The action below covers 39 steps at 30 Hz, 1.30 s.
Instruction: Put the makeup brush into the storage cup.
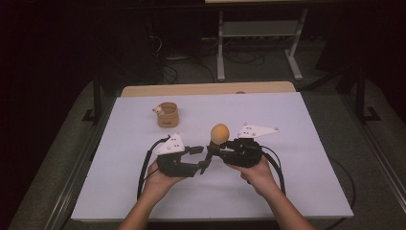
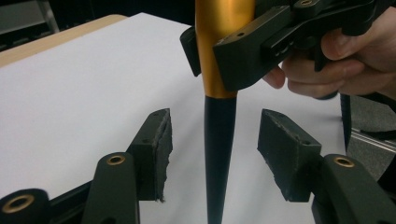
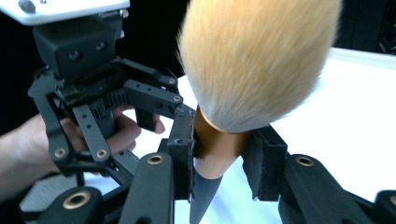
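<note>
Brush (image 3: 254,60) first: your right gripper (image 3: 219,154) has its jaws clamped on the gold ferrule (image 2: 219,46), holding it upright above the white table (image 1: 119,187), orange bristles up, black tapered handle (image 2: 219,154) pointing down. Your left gripper (image 2: 212,154) has its jaws spread apart, one on each side of that handle, touching nothing. The handle is slim and tapering, so if you close the left jaws off-centre they may pinch the tip and tilt the brush in the right grip. Release the right too soon and it could drop. Farther back stands a small brown cup (image 1: 168,115). No writing or brand is readable.
</note>
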### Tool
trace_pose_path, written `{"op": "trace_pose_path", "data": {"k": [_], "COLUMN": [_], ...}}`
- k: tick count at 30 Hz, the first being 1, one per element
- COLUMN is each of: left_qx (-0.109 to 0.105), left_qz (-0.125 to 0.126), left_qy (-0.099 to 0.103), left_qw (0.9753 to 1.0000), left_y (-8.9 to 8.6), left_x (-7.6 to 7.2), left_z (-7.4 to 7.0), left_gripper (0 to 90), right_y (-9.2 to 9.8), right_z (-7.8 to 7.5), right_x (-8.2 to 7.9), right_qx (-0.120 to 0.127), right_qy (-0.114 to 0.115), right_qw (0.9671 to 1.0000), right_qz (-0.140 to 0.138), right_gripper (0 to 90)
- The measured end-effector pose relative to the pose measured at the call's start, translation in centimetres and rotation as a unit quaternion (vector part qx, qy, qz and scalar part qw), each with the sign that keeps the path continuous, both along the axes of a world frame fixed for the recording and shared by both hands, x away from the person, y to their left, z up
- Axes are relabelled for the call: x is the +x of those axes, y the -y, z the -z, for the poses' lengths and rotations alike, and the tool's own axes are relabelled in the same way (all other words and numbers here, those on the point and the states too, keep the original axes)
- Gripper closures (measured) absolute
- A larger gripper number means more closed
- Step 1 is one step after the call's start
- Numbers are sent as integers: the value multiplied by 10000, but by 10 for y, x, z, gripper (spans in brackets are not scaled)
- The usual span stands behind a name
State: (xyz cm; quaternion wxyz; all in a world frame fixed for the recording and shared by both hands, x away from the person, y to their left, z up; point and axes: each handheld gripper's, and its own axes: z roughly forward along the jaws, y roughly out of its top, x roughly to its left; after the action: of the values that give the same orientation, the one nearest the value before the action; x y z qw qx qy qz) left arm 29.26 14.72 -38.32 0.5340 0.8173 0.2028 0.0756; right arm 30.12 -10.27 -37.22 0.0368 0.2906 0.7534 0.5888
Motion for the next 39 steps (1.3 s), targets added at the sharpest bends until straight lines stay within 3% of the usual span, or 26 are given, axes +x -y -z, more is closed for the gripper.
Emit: {"op": "trace_pose_path", "data": {"k": [4, 9, 15, 25, 39], "left_qx": [-129, -229, -187, -278, -410], "left_qz": [108, 250, 364, 500, 525], "left_qy": [2, 9, 92, 48, 56], "left_qw": [9999, 9994, 9991, 9983, 9978], "left_y": [-3, -5, -7, -5, -3], "left_x": [1, 2, 5, 6, 5], "left_z": [0, 0, 1, 3, 3], "left_gripper": [416, 408, 411, 430, 545], "right_y": [-1, -2, -2, -13, -26], "right_z": [-8, -15, -26, -36, -34], "right_x": [0, 3, 5, 10, 8], "right_qx": [-313, -569, -783, -988, -991], "right_qy": [199, 292, 405, 570, 498], "right_qw": [9992, 9973, 9945, 9893, 9874], "right_qz": [-126, -350, -564, -913, -1130], "right_gripper": [654, 654, 654, 655, 655]}}
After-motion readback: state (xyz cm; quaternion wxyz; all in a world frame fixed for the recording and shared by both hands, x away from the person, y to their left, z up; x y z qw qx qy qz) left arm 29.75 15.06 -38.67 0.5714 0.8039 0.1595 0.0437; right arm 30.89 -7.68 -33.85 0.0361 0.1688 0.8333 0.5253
